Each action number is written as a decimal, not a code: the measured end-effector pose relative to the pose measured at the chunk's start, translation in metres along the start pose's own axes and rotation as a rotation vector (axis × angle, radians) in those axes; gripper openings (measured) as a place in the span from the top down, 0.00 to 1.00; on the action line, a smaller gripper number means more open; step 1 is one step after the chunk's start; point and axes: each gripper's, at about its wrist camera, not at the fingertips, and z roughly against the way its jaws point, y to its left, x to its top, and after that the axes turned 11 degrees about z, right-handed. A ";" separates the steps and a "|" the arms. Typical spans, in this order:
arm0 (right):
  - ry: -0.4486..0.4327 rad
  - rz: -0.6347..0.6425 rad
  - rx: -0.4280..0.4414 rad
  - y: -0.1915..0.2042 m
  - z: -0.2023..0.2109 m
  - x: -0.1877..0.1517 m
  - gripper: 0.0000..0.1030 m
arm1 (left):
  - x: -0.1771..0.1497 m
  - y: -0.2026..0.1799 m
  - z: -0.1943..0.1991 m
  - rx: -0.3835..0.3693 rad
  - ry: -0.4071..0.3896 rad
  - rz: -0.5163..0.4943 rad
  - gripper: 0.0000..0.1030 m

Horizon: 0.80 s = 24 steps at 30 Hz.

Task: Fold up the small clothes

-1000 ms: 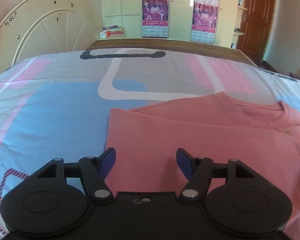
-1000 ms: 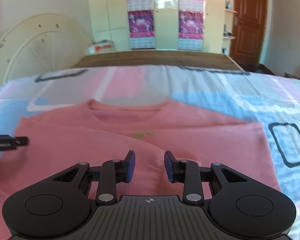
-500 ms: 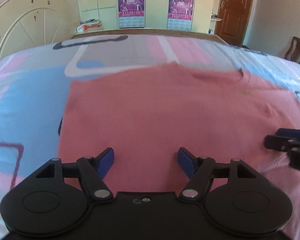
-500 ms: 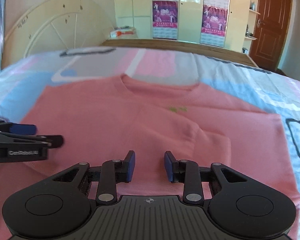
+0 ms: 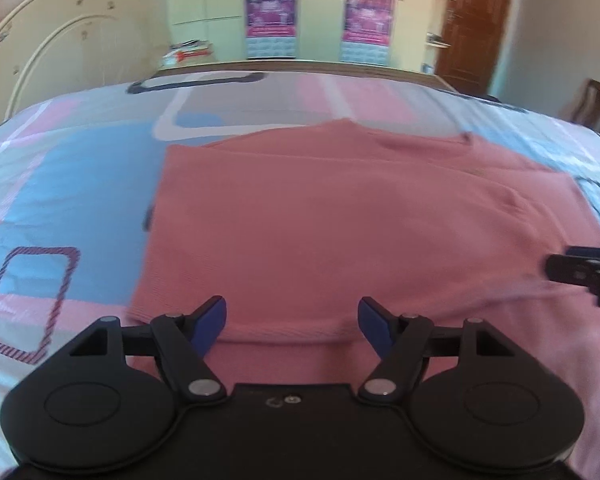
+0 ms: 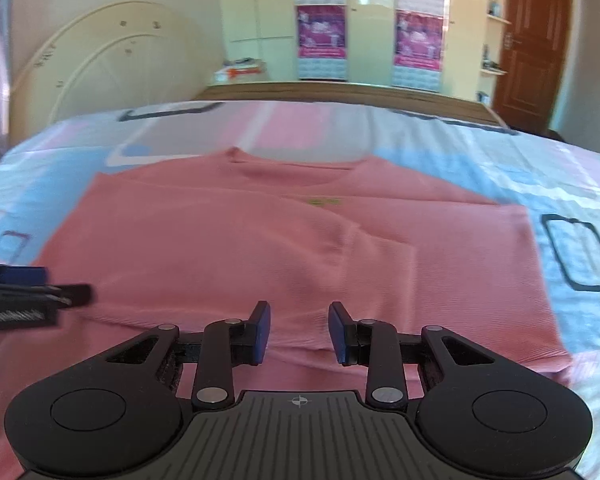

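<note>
**Desk:** While the pink shirt lies flat on the patterned bedspread, where do the tools sit?

**Photographer:** Both hover at its near hem. The left gripper has its blue-padded fingers spread wide over the hem, holding nothing; the right gripper has a narrower gap, also with nothing between.

**Desk:** And the edges?

**Photographer:** The shirt's left edge runs straight, with bare spread beyond it. The right edge ends near a dark square print. The neckline points toward the wooden bed end, with open spread between them.
</note>
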 end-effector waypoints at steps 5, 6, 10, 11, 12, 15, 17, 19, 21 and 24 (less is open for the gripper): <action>0.024 0.014 0.065 0.020 0.002 -0.005 0.69 | -0.015 -0.024 0.002 -0.032 0.036 0.002 0.30; 0.031 0.021 0.073 0.024 0.002 -0.008 0.69 | -0.018 -0.028 0.001 -0.031 0.042 -0.002 0.30; 0.069 0.065 0.081 0.030 -0.002 -0.019 0.69 | -0.031 -0.035 -0.006 -0.006 0.059 -0.030 0.29; 0.083 0.072 0.077 0.028 -0.003 -0.023 0.69 | -0.035 -0.033 -0.006 0.004 0.052 -0.034 0.26; 0.095 0.069 0.070 0.023 -0.003 -0.028 0.69 | -0.038 -0.031 -0.005 0.012 0.043 -0.033 0.25; 0.100 0.034 0.048 0.001 0.004 -0.042 0.69 | -0.042 -0.025 0.000 0.031 0.041 -0.026 0.23; 0.104 0.018 0.027 -0.015 0.011 -0.051 0.69 | -0.044 -0.023 0.002 0.046 0.037 -0.024 0.22; 0.104 0.001 0.012 -0.031 0.017 -0.060 0.69 | -0.046 -0.023 0.004 0.062 0.033 -0.014 0.21; 0.101 -0.006 0.006 -0.040 0.025 -0.068 0.69 | -0.047 -0.025 0.007 0.080 0.032 -0.003 0.21; 0.097 -0.018 0.020 -0.046 0.036 -0.073 0.69 | -0.050 -0.031 0.015 0.093 0.036 0.017 0.24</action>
